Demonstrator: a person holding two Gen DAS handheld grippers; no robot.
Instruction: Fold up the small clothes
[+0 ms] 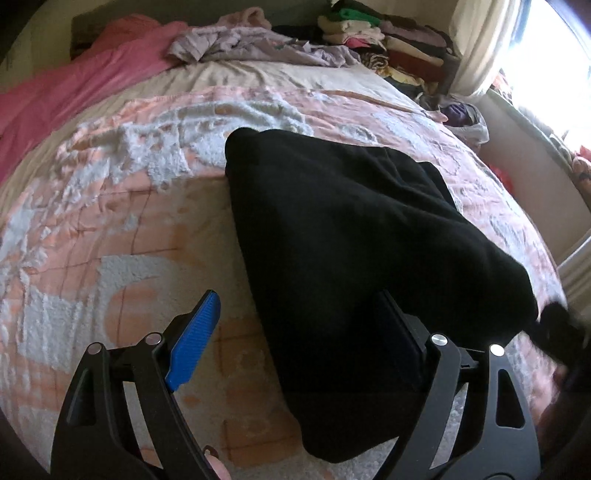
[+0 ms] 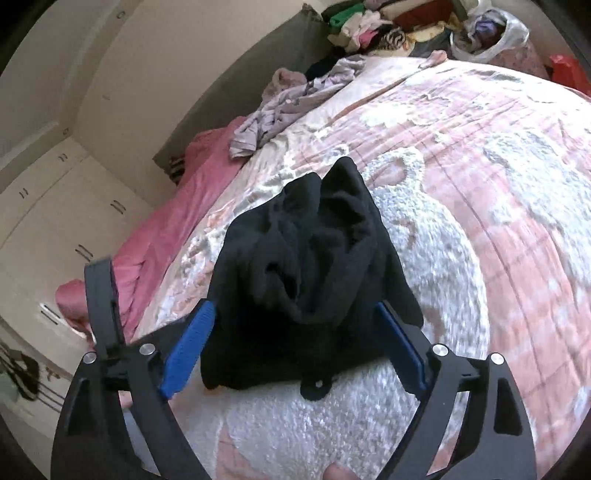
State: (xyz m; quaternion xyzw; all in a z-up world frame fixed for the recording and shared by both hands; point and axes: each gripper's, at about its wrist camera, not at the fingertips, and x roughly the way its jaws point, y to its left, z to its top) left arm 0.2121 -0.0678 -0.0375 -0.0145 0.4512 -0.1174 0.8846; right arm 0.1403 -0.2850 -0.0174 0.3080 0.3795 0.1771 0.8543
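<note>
A black garment (image 1: 351, 240) lies spread on the pink and white bedspread (image 1: 129, 221), one end near the bed's middle and the other by my fingers. My left gripper (image 1: 299, 332) is open above its near end; the blue left pad is over bare bedspread and the right finger is over the cloth. In the right wrist view the same garment (image 2: 306, 258) is bunched into folds on the bedspread (image 2: 480, 221). My right gripper (image 2: 295, 343) stands open with the cloth's near edge between its fingers, the pads not pressing it. A black part of the left gripper (image 2: 101, 306) shows at the left.
A crumpled lilac garment (image 1: 258, 48) (image 2: 288, 107) lies at the head of the bed. Stacked folded clothes (image 1: 388, 40) (image 2: 369, 26) sit beyond it. A pink blanket (image 1: 74, 85) (image 2: 177, 221) runs along the far side. A white plastic bag (image 2: 491, 37) and a wardrobe (image 2: 55, 184) border the bed.
</note>
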